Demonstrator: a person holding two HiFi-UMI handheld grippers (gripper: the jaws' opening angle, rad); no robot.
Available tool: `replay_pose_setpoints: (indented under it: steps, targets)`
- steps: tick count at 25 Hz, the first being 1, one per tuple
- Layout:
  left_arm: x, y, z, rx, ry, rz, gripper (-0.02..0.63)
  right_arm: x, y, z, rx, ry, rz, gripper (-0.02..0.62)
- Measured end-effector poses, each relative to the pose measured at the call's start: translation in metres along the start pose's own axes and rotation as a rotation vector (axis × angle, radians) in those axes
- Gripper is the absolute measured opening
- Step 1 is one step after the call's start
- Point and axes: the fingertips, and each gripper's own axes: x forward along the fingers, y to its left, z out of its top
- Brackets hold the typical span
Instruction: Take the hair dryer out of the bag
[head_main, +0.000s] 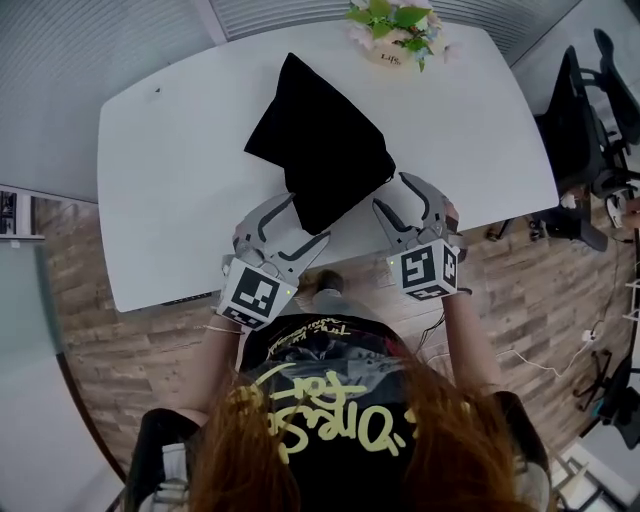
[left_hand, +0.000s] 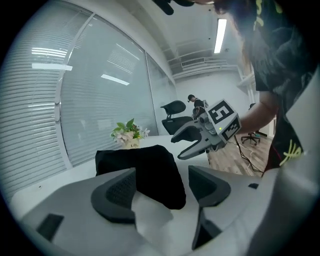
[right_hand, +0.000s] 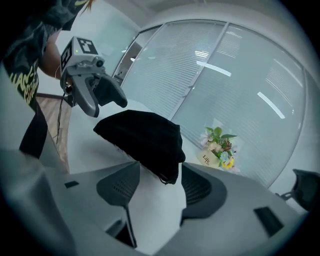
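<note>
A black cloth bag (head_main: 318, 141) lies on the white table (head_main: 180, 170), its near end toward me. The hair dryer is hidden; I see only the bag's bulge. My left gripper (head_main: 298, 222) stands open just left of the bag's near end, and in its own view the bag (left_hand: 150, 172) lies ahead between the jaws of this gripper (left_hand: 160, 189). My right gripper (head_main: 395, 198) is open at the bag's near right corner. In the right gripper view the bag (right_hand: 142, 140) ends in a drawstring tip just beyond the gripper (right_hand: 157, 185). Neither gripper touches the bag.
A small pot of flowers (head_main: 393, 28) stands at the table's far edge behind the bag. Black office chairs (head_main: 590, 120) sit to the right on the wooden floor. The table's near edge runs just under both grippers.
</note>
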Motion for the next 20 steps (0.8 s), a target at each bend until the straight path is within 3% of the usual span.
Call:
replay_pose_setpoints:
  steps: [3,8,20]
  targets:
    - [0.004,-0.005,-0.011,0.003,0.029,0.001,0.322,0.013,0.005,-0.004,-0.088,0.017,0.005,0.250]
    - [0.009,-0.004,-0.026,0.090,0.090,0.044,0.303,0.025,0.011,-0.005,-0.159,0.011,0.018,0.247]
    - [0.002,0.008,-0.022,0.077,0.058,0.107,0.157,0.020,0.001,0.022,-0.204,-0.076,-0.038,0.046]
